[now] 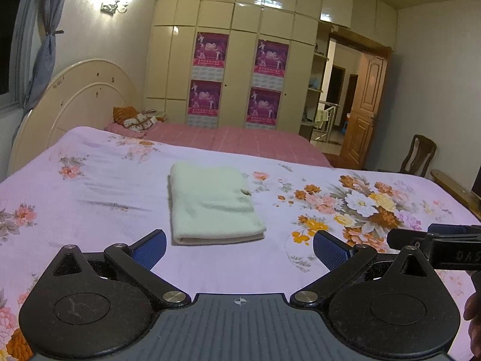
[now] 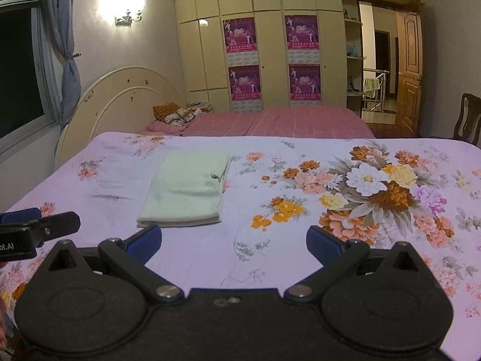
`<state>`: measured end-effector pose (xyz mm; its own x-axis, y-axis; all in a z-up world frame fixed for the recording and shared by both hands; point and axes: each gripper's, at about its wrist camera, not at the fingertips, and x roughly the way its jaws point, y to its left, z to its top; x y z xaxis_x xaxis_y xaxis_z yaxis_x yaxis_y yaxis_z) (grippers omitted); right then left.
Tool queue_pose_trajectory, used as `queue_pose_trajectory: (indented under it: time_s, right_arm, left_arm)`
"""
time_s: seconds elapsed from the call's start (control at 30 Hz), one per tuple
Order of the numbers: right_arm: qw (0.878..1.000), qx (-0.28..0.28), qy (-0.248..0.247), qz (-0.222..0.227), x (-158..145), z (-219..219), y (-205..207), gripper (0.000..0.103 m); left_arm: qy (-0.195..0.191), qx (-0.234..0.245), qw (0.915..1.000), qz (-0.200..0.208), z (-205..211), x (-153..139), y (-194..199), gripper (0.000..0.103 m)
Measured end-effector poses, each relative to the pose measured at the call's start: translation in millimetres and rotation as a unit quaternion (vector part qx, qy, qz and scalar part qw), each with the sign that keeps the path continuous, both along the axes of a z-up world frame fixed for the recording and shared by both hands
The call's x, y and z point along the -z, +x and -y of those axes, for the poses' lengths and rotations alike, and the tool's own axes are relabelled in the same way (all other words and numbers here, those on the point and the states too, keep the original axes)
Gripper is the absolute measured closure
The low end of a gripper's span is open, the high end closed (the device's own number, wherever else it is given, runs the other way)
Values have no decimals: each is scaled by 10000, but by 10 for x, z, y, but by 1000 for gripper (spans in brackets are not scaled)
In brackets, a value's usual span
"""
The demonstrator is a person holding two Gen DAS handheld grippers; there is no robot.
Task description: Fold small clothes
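Both wrist views sit low and close over the floral bedsheet [image 1: 90, 186], facing the wardrobe [image 1: 240, 60]; left camera left of right, both sharing the sheet and wardrobe [image 2: 270, 45]
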<state>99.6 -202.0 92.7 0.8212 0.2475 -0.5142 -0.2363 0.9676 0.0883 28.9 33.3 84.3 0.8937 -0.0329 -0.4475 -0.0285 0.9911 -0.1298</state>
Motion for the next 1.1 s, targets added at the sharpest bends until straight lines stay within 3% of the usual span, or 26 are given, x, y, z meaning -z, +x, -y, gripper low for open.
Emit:
queue_pose_trajectory:
  time_s: [1.1]
  right_arm:
    - [9998, 25, -127, 117, -18, -7, 1, 1]
  left_arm:
    - [2, 7, 10000, -36, -59, 43, 61, 0]
